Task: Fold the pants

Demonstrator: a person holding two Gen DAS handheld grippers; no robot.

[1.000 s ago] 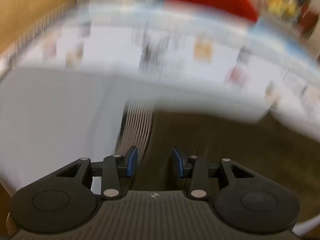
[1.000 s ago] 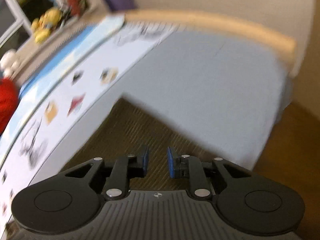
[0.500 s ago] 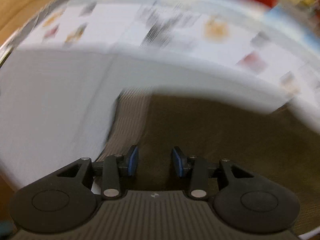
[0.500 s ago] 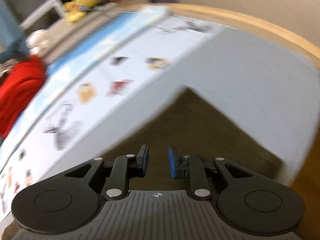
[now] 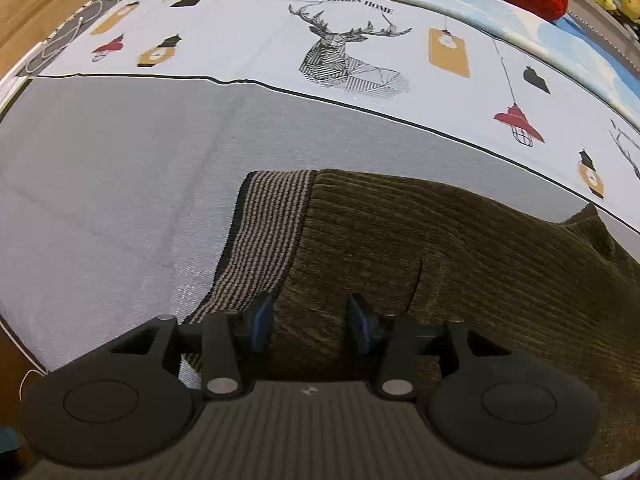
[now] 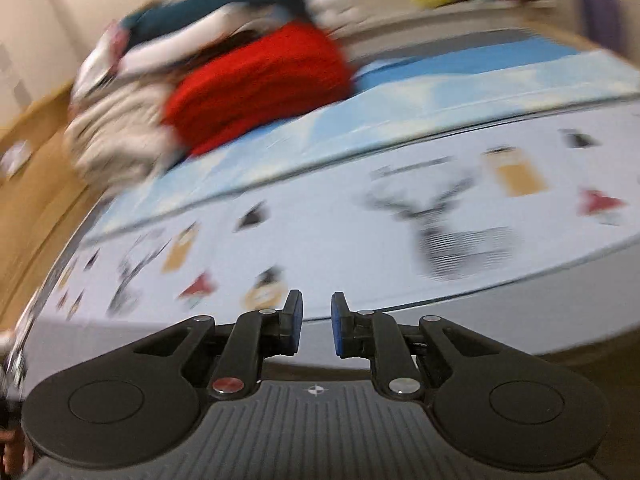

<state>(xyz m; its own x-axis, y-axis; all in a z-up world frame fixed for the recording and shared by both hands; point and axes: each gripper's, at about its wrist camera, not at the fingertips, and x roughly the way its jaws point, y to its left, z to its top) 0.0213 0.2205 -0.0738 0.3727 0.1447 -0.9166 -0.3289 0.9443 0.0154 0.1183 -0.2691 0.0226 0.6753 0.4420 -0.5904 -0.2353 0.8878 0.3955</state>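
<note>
We see the pants (image 5: 460, 248), dark olive corduroy with a striped brown-and-black waistband (image 5: 264, 240), lying flat on the grey part of the bedcover, the waistband at their left end in the left wrist view.

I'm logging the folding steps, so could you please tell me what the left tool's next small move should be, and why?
Probably lower the left tool onto the pants beside the striped waistband and close. Its jaws, just opening, stand apart over the cloth with nothing gripped, and the right tool points away at the bedsheet.
</note>
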